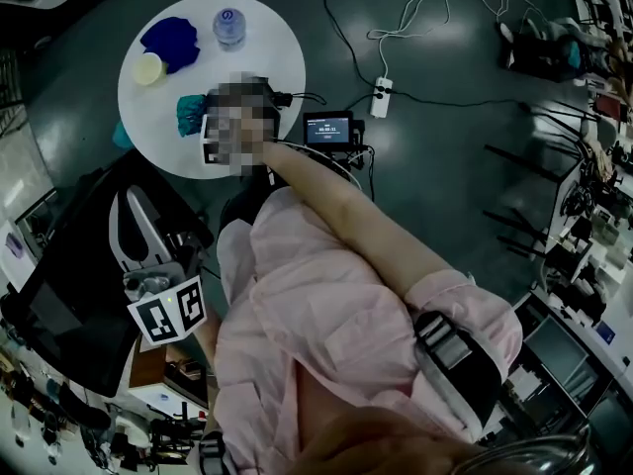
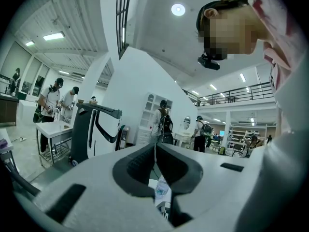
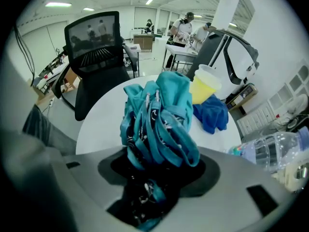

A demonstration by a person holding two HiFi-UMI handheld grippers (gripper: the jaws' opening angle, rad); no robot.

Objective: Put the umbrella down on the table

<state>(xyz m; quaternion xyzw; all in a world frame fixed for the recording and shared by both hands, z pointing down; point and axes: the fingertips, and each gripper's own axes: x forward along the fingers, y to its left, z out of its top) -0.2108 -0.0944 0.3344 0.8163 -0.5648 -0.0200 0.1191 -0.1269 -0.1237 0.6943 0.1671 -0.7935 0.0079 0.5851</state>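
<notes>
The folded teal umbrella (image 3: 159, 120) fills the middle of the right gripper view, bunched and patterned. My right gripper (image 3: 159, 170) is shut on its lower end and points steeply down at the round white table (image 3: 106, 115). In the head view the umbrella (image 1: 188, 114) is over the table's (image 1: 267, 57) near edge, with the right gripper (image 1: 213, 137) partly behind a mosaic patch. Whether the umbrella touches the tabletop I cannot tell. My left gripper (image 1: 136, 206) is held level below the table. In its own view the left gripper (image 2: 154, 149) is shut with nothing in it.
On the table lie a blue cloth (image 1: 170, 40), a yellow cup (image 1: 148, 68) and a water bottle (image 1: 229, 26). A black office chair (image 3: 94, 47) stands by the table. A small screen (image 1: 328, 129) and a power strip (image 1: 381, 97) with cables are on the floor. People stand at benches behind.
</notes>
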